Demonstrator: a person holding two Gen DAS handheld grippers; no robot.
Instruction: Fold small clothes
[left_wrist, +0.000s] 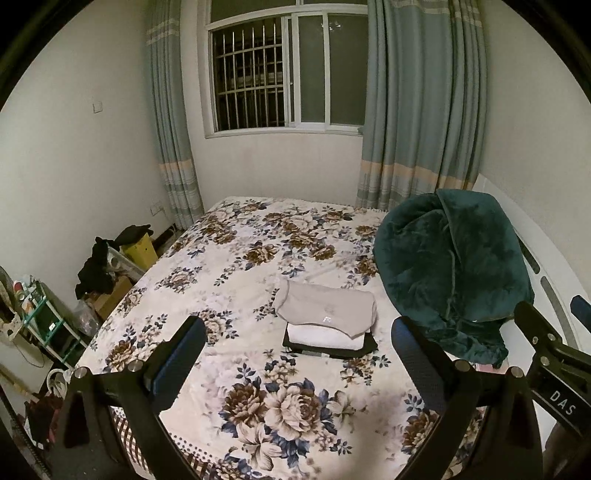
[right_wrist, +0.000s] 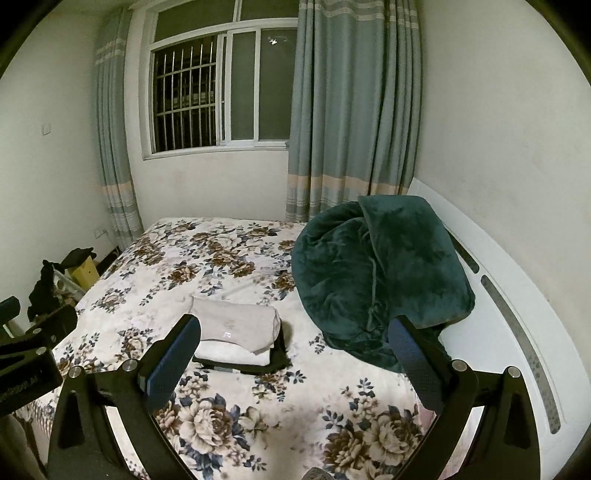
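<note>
Both hand-held grippers — left (left_wrist: 299, 345) and right (right_wrist: 293, 341) — hover spread apart and empty above the bed (left_wrist: 229, 258), where the stack of folded clothes (left_wrist: 327, 323) lies mid-bed beside the green blanket (left_wrist: 443, 273) — any next garment probably wants pinching at two corners, level.

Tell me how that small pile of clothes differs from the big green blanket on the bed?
The pile of clothes is folded flat and stacked; the green blanket is heaped loosely. The pile is pale on top with a black layer beneath; the blanket is dark teal. The pile is far smaller. Both rest on the floral bedspread.
</note>
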